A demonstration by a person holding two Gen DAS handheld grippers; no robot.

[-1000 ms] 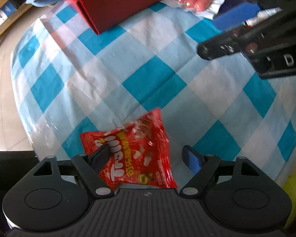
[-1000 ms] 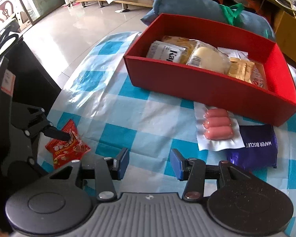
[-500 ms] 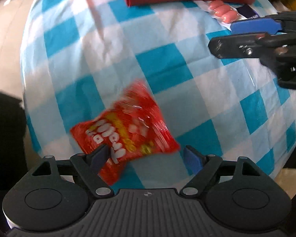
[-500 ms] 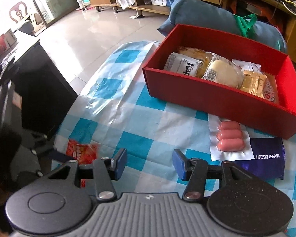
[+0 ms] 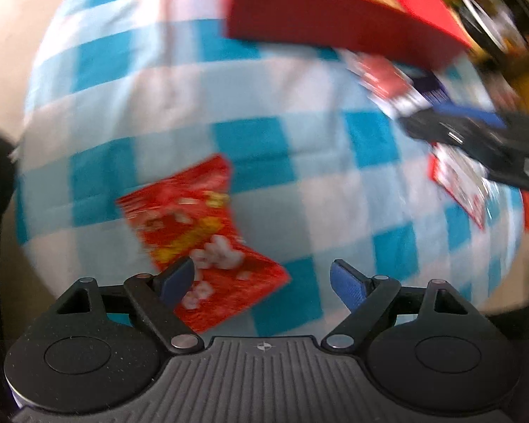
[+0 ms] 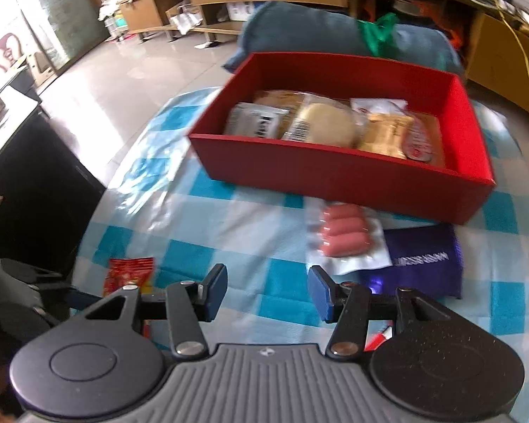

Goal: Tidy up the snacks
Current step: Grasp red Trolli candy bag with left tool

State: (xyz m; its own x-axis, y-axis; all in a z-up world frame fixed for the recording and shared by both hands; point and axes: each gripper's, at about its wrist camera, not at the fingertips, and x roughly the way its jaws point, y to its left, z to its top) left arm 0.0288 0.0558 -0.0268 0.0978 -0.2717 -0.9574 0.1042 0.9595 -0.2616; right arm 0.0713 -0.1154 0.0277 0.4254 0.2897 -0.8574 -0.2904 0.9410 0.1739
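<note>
Holding my left gripper (image 5: 262,278) above a red snack packet (image 5: 197,243), I have just been widening its jaws, which stand open, and the packet is not gripped. It lies flat on the blue-and-white checked tablecloth (image 5: 180,105) near the table's edge. Its long axis runs diagonally in the left wrist view: one short end points up toward the middle of the table, the other points down and right, between my fingers. The left pad (image 5: 178,280) overlaps the packet's lower part; whether it touches I cannot tell, since the picture is blurred.

My right gripper (image 6: 266,290) hovers over bare cloth with its jaws open a modest way, nothing between them, having just opened a little. Beyond it sits a red box (image 6: 338,172) already holding several wrapped snacks. Just in front of the box lie a sealed pack of pink sausages (image 6: 344,236) and, beside it, a purple wafer packet (image 6: 426,264).
</note>
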